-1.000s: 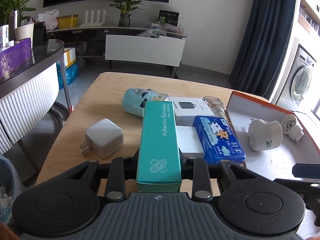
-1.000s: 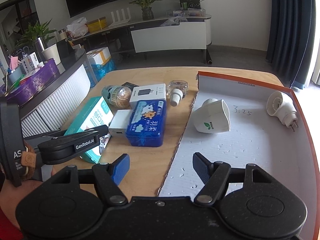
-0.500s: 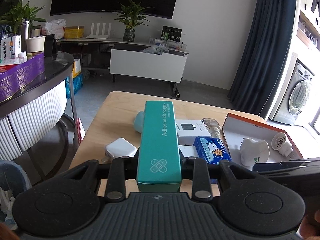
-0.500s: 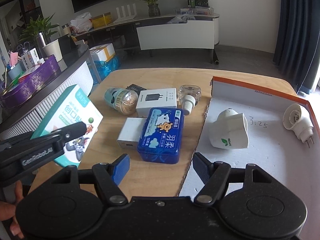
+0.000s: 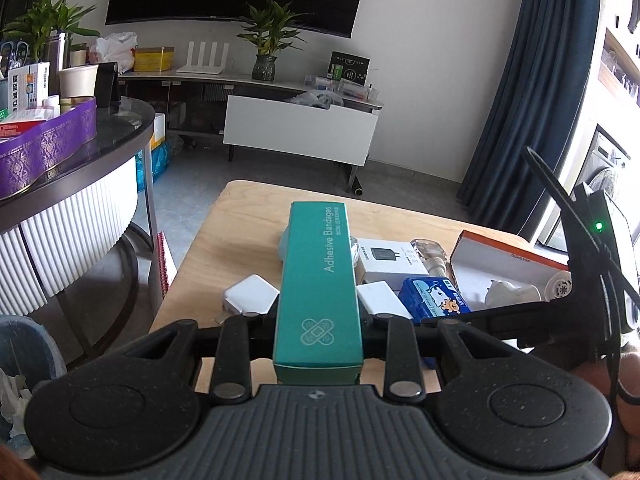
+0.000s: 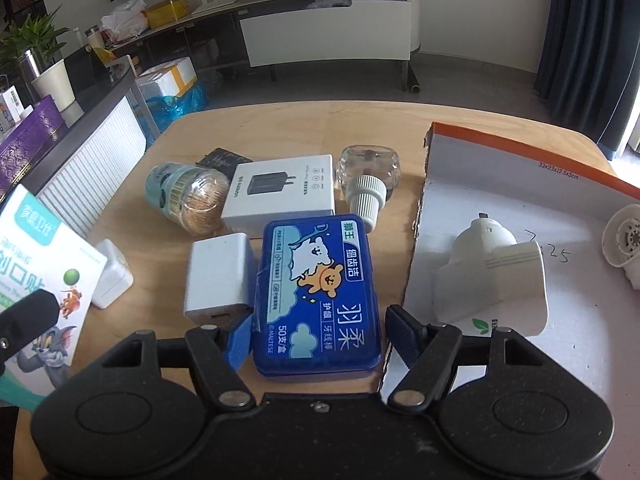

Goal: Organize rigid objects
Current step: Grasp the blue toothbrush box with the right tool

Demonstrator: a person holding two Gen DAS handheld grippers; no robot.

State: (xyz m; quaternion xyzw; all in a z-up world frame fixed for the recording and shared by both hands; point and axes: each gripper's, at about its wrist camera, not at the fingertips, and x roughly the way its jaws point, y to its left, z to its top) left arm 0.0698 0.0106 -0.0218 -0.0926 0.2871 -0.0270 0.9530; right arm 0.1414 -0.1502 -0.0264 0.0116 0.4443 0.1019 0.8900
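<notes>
My left gripper (image 5: 318,322) is shut on a teal adhesive bandages box (image 5: 318,276), held above the wooden table (image 5: 240,216). In the right wrist view that box (image 6: 36,276) shows at the far left edge. My right gripper (image 6: 320,336) stands open low over the table. A blue floss box (image 6: 316,288) lies between its blue fingertips (image 6: 240,340), with small gaps on both sides. The same blue floss box (image 5: 434,298) appears in the left wrist view, with the right gripper's black body just beyond it.
Around the floss box lie a white charger cube (image 6: 218,276), a white charger carton (image 6: 284,192), a clear bottle (image 6: 368,176), a toothpick jar (image 6: 180,196) and a white plug (image 6: 112,276). To the right, an orange-rimmed cardboard tray (image 6: 520,200) holds two white plug-in devices (image 6: 496,280).
My right gripper has moved left and down, off the tray's edge, until its open fingers straddle the blue floss box. My left gripper has risen a little with the bandages box.
</notes>
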